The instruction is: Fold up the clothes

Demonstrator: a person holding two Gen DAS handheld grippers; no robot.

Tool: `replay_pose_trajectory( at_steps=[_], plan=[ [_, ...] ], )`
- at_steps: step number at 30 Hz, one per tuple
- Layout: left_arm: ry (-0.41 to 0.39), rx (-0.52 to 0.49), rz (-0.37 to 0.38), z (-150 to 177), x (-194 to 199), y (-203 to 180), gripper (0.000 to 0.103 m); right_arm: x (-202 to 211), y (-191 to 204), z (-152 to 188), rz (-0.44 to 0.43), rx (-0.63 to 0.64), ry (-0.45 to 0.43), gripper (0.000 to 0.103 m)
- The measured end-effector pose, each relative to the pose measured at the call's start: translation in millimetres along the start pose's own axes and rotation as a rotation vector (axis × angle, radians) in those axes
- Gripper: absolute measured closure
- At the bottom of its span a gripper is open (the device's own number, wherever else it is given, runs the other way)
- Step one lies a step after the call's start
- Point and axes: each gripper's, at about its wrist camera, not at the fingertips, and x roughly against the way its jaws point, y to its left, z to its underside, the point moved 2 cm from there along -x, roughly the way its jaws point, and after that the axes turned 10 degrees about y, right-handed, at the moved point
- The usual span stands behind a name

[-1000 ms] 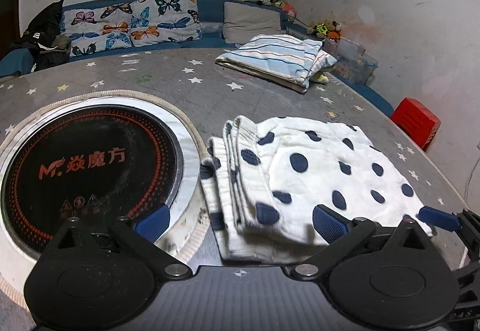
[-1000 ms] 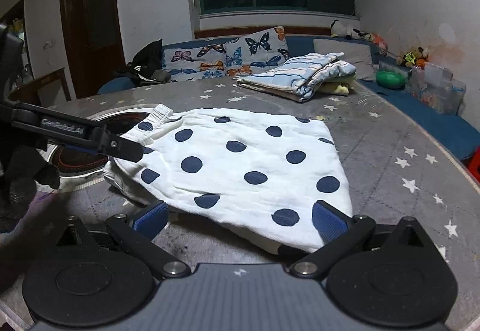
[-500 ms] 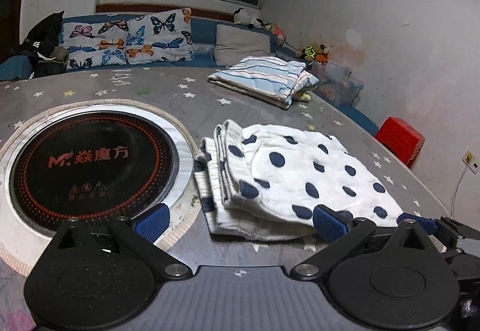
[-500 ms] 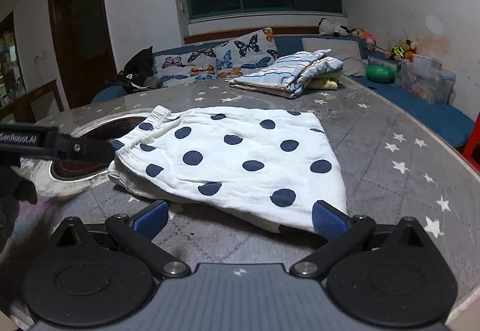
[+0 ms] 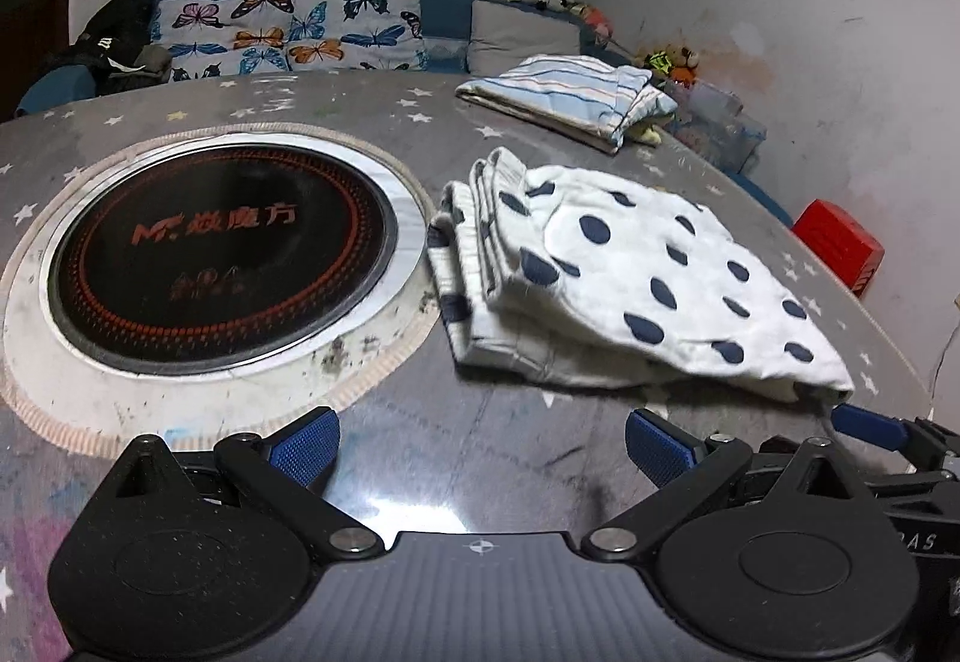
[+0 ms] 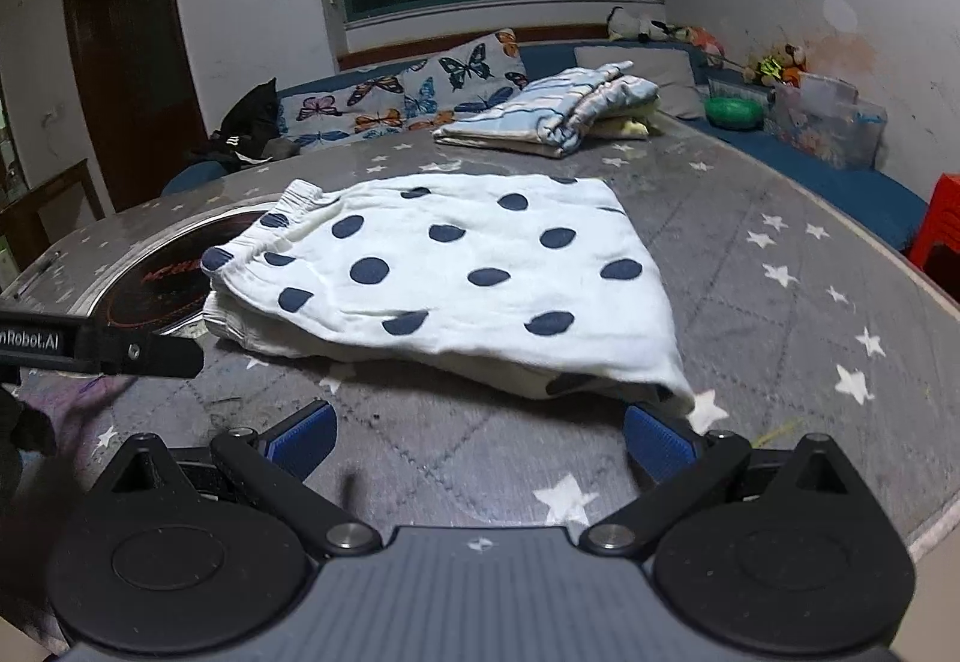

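White dotted garment point(image 5: 636, 272) folded; one striped pile point(image 5: 570, 89) beyond.

On the counter point(image 5: 492, 458) the folded garment point(image 5: 624, 272) lies just right of the inset cooktop point(image 5: 222, 254). Behind it sits a folded stack point(image 5: 570, 92); cushions point(image 5: 288, 26) lie beyond the counter.

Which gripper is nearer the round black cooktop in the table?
Left. The left gripper hovers at the cooktop edge; the right gripper sits beyond the polka-dot garment, further away.

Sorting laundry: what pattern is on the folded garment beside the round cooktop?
White with navy polka dots, clearest in the right wrist view.
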Motion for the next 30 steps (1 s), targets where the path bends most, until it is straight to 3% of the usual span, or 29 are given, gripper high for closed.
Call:
replay_pose_trajectory(
  at_steps=[30],
  plan=[
    [0.023, -0.086, -0.016, 20.6, 8.1, -23.5, 0.0, 6.5, 4.6, 9.1, 0.035, -0.034, 0.017, 0.0]
  ],
)
